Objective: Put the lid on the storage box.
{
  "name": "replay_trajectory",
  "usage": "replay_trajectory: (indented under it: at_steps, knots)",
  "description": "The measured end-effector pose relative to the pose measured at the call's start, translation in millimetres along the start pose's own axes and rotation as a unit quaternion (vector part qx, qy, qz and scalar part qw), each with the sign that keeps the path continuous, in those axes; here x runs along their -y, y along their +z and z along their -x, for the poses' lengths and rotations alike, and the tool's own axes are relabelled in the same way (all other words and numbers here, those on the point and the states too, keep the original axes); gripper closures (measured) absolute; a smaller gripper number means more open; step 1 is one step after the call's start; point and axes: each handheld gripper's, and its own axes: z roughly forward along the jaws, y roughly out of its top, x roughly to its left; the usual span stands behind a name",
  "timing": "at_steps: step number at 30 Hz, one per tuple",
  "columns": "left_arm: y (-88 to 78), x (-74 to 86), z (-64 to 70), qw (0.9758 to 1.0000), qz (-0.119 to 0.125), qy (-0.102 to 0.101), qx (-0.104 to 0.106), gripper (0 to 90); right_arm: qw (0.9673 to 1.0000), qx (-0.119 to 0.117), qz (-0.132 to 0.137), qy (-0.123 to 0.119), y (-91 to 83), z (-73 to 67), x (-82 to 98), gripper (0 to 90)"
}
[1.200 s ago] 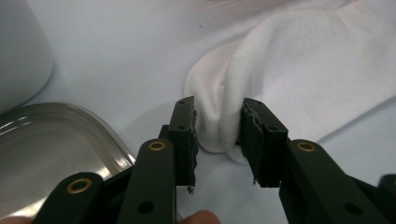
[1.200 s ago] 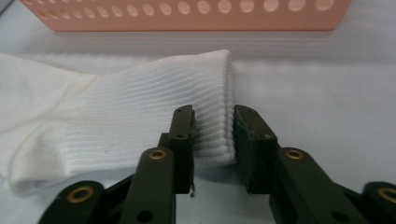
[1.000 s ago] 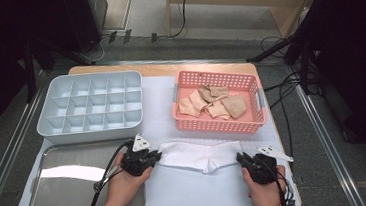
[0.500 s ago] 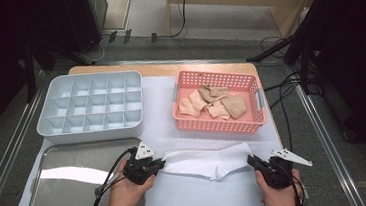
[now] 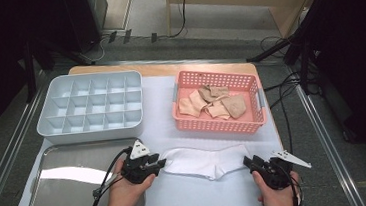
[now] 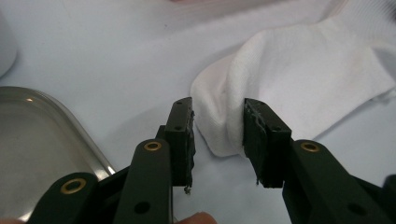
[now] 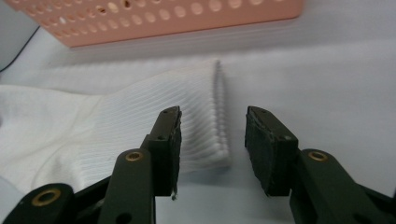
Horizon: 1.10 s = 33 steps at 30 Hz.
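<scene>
A white sock lies flat along the near edge of the table's pale cover, stretched left to right between the two hand-held grippers, in front of the pink basket of beige socks and just right of the steel tray. The left gripper sits at the toe end; its jaws have just been opening, and in the left gripper view they stand spread with the rounded toe bulging up between them, the pads apparently off the cloth. The right gripper is at the ribbed cuff; its jaws have also just been opening, and the right gripper view shows them parted, with the cuff's edge lying between them untouched. The sock looks light, soft and limp: it will sag and fold wherever it is unsupported and gives nothing firm to push against. The ribbed cuff is the thicker, grippier place to pinch, and the doubled toe tip a second one; taking both ends should keep it taut. The grey compartment box stands at the far left.
</scene>
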Motion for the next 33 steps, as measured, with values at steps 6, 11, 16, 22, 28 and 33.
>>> replay_trajectory:
  at_steps: [6, 11, 16, 22, 28, 33]
  knots:
    - [-5.1, -2.2, 1.6, 0.9998, 0.021, -0.002, 0.003, 68.1, 0.9997, 0.011, 0.001, -0.02, 9.5, -9.5, 0.5, 68.2]
    - [-6.0, -4.3, 9.3, 0.9995, 0.029, 0.01, 0.009, 73.8, 1.0, 0.006, -0.001, 0.0, 8.5, -5.7, -1.8, 81.4]
    - [-5.9, -7.7, 12.3, 0.9994, 0.033, 0.013, -0.003, 72.0, 0.9999, -0.002, 0.01, -0.013, 3.2, -8.8, -8.3, 82.0]
    - [-3.7, -12.8, 21.8, 0.9989, 0.047, 0.006, -0.004, 67.7, 0.9994, 0.0, 0.02, -0.028, -4.1, -14.8, -16.6, 81.9]
    - [28.9, -20.4, 51.2, 0.9984, 0.002, 0.031, 0.046, 73.8, 0.9993, -0.011, 0.028, -0.024, -8.0, -18.4, -20.1, 81.8]
    - [47.0, -26.0, 68.5, 0.9973, -0.011, 0.041, 0.061, 77.0, 0.9991, -0.019, 0.032, -0.021, -9.5, -19.7, -21.6, 81.7]
